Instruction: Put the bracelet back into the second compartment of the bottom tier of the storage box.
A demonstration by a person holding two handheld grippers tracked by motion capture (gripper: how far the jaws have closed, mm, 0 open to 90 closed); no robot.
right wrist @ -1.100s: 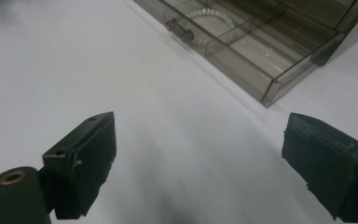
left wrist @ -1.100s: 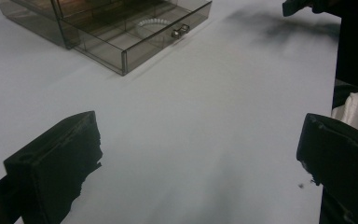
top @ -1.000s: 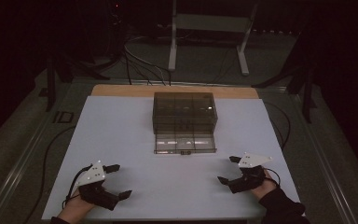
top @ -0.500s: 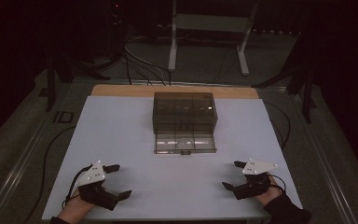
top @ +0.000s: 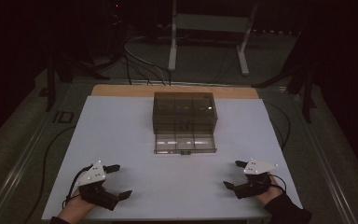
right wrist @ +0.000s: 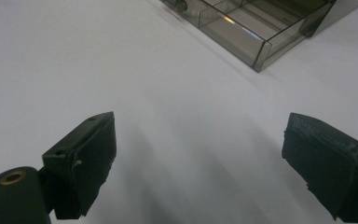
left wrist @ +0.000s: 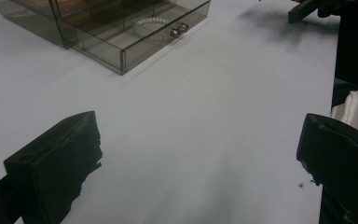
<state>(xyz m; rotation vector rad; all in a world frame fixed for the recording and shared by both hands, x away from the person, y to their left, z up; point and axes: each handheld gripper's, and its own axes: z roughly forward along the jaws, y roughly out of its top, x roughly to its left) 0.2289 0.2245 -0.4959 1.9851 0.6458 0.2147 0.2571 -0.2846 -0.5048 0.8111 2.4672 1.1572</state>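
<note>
1. While I hold both hands low at the near edge of the table [top: 121, 126], the smoky clear box [top: 184, 112] sits in the middle of it, toward the far side.
2. Its bottom drawer [top: 185, 143] is pulled out toward me; my left tool's view shows a small white ring [left wrist: 152, 22] lying inside, behind the metal knob [left wrist: 179, 30].
3. My left tool [top: 116, 180] rests well apart from the box, near-left of it, jaws spread wide with nothing between them.
4. My right tool [top: 232, 174] rests near-right of the box, equally far off, jaws also wide apart and empty, over bare table.
</note>
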